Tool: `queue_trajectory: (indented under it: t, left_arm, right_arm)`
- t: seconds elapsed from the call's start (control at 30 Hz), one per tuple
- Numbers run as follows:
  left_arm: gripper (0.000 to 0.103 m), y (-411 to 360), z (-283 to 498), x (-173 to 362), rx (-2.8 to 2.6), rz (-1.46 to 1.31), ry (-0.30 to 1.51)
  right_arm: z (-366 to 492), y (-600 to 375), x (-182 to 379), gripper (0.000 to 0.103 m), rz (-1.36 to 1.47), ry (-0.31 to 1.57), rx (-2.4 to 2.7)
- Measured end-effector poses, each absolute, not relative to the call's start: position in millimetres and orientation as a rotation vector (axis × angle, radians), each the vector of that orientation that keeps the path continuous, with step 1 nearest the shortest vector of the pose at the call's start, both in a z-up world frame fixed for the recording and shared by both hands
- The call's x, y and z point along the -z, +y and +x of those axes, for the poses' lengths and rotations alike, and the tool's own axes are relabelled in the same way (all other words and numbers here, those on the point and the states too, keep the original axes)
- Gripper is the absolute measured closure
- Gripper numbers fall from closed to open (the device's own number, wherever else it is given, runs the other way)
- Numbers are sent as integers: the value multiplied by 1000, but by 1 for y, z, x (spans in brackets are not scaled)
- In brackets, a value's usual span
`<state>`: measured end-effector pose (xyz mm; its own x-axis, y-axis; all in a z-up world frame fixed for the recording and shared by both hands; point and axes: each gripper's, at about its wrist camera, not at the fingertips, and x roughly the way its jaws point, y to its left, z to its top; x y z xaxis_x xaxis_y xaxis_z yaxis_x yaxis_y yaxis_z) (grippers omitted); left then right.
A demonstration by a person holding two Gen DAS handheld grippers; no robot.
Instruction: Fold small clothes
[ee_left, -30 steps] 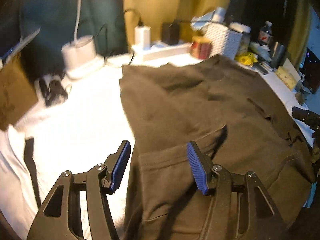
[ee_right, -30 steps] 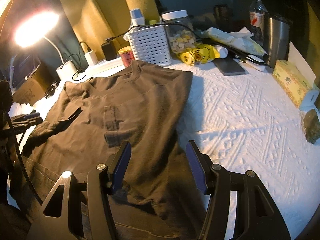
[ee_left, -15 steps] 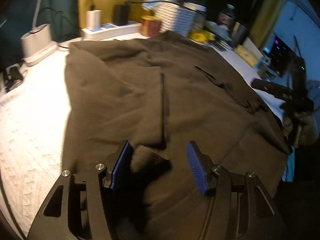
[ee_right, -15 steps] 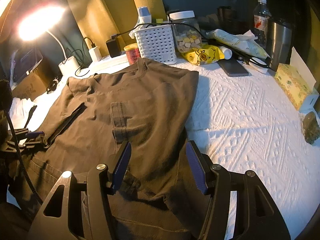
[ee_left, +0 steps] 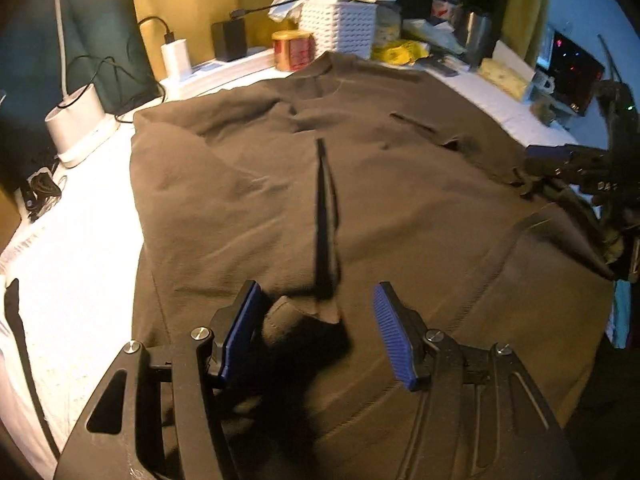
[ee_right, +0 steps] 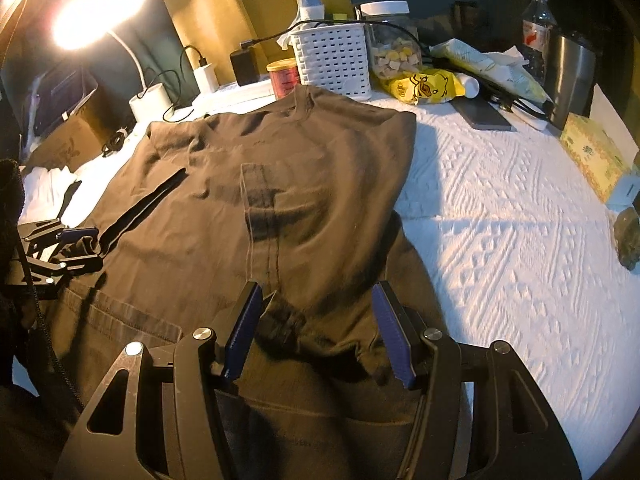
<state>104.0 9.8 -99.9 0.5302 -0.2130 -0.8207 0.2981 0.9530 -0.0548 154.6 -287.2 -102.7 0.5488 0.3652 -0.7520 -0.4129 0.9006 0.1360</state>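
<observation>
Sleeve now folded across brown shirt, left gripper and right gripper apart over hem

A dim room is lit by a white desk lamp glowing brightly at the back left, its round base set on a white textured bedspread. Mustard-yellow curtains are hung along the back, with a dark teal wall seen beside them. At the rear edge a white power strip is placed, with a white charger and a black adapter plugged in. A dark screen with small coloured lights is seen at the far right.
</observation>
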Motion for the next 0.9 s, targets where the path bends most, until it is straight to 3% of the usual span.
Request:
queue_trajectory:
  t: [0.9]
  left_arm:
    - [45, 56, 4, 77, 96, -30, 803]
  right_arm:
    - [77, -330, 101, 43, -74, 832, -353]
